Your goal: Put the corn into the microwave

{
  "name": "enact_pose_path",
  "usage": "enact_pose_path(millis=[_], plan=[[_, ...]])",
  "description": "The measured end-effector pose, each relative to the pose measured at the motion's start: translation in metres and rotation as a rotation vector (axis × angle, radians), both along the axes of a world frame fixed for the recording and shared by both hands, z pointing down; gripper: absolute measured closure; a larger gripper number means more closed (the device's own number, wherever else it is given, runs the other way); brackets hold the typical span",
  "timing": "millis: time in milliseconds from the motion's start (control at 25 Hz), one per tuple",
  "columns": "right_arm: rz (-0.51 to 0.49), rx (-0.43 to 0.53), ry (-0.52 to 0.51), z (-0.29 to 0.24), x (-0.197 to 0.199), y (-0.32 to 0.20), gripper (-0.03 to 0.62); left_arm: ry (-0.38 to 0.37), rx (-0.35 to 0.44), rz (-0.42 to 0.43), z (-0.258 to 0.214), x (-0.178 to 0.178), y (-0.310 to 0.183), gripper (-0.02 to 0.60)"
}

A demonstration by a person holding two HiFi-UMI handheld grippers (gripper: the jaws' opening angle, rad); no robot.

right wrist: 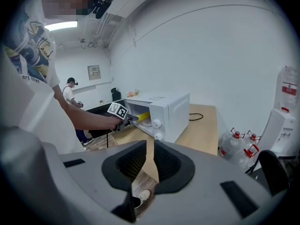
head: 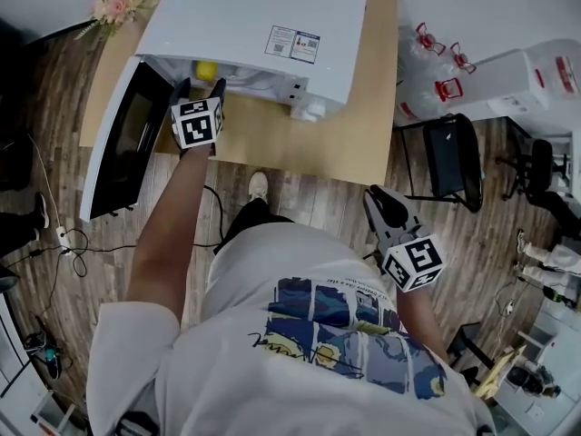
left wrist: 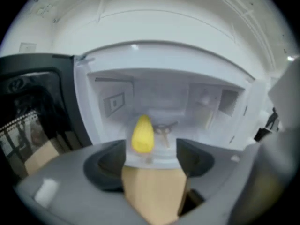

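The worktop (head: 363, 143) carries the microwave (head: 263, 12), whose door (head: 123, 143) stands open to the left. We hold the left hand-held gripper (head: 200, 87) at the cavity mouth, jaws wide and empty. The right hand-held gripper (right wrist: 150, 150) sits well back by the torso, jaws nearly together, holding nothing. The corn (left wrist: 142, 134) lies inside the cavity, straight ahead of the left jaws and beyond their tips, its long axis roughly along their line. We judge the placement done; only the open door remains.

Printed white T-shirt (head: 272, 271); left gripper (head: 199, 89) bears marker cube (head: 197, 122).
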State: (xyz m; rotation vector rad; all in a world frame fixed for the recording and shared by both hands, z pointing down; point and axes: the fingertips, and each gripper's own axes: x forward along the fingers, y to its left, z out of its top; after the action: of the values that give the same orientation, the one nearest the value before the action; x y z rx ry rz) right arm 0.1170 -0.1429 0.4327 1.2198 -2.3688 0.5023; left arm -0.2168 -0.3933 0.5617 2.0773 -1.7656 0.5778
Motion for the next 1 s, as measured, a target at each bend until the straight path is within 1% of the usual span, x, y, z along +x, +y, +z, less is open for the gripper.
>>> enact_pose_path(millis=[80,160,240,400,480,560,640,800,1000], plan=[[-0.013,0.007,-0.009,0.000,0.004,0.011,0.549,0.007,-0.011,-0.001,-0.001,0.005,0.020,0.244],[-0.023,0.013,-0.019,0.001,0.006,0.023,0.549,0.015,-0.021,0.003,-0.003,0.010,0.042,0.264],[-0.035,0.024,-0.029,-0.001,0.008,0.035,0.549,0.027,-0.021,0.010,-0.007,0.015,0.064,0.310],[-0.049,0.043,-0.051,-0.002,0.014,0.062,0.556,0.076,-0.012,0.033,-0.018,0.032,0.114,0.410],[-0.053,0.046,-0.062,0.000,0.017,0.079,0.560,0.087,0.003,0.045,-0.028,0.042,0.139,0.477],[-0.057,0.043,-0.071,0.004,0.018,0.095,0.565,0.100,0.016,0.068,-0.037,0.053,0.164,0.531],[-0.059,0.034,-0.076,0.008,0.019,0.110,0.566,0.122,0.015,0.105,-0.043,0.067,0.189,0.568],[-0.073,0.026,-0.086,0.008,0.017,0.136,0.571,0.185,-0.016,0.218,-0.053,0.100,0.243,0.572],[-0.099,0.044,-0.087,0.004,0.013,0.148,0.574,0.273,-0.034,0.346,-0.077,0.133,0.295,0.574]])
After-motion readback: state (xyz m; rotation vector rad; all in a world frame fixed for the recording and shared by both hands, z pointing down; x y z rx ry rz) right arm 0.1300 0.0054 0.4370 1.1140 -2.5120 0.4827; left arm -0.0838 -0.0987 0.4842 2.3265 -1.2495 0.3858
